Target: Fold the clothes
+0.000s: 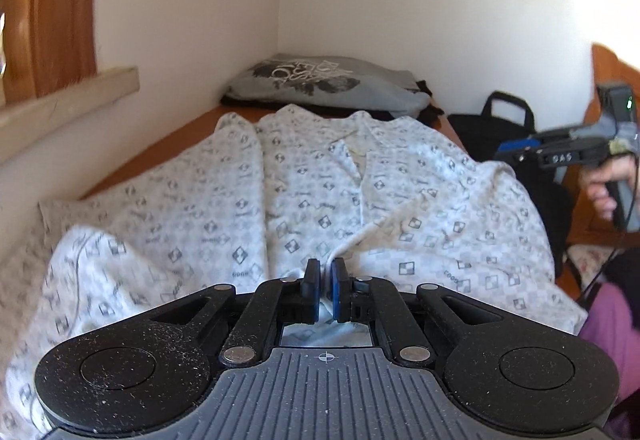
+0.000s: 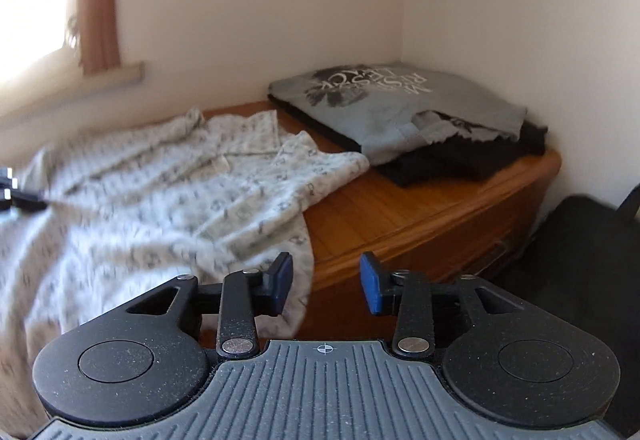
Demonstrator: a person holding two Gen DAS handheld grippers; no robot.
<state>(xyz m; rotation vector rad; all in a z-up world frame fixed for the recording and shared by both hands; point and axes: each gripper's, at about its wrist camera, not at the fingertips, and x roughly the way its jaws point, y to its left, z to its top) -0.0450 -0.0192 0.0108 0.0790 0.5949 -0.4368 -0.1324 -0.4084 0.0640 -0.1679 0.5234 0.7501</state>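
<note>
Spread across the centre and lower left of the left wrist view: a white knitted garment with a grey diamond print, collar toward the top of the frame, front opening running down the middle, one sleeve trailing to the lower left. Draped over a brown wooden table, with its hem hanging off the near edge at centre in the right wrist view. Looks soft, limp and light; likely to sag and bunch wherever lifted, so best taken by an edge, a hem corner or a shoulder seam rather than mid-panel. Not fragile, not slippery, by the look of the knit.

At the top centre of the left wrist view, against the wall corner: a folded grey T-shirt with a dark print on top of folded black cloth, stacked on the table's far end.

Left claw, bottom centre: blue pads pressed nearly together, pinching a fold of the white garment's front edge.

Right claw, bottom centre of the right wrist view: spread wide, holding nothing, one finger just over the hanging hem; touching or not, cannot tell
</note>
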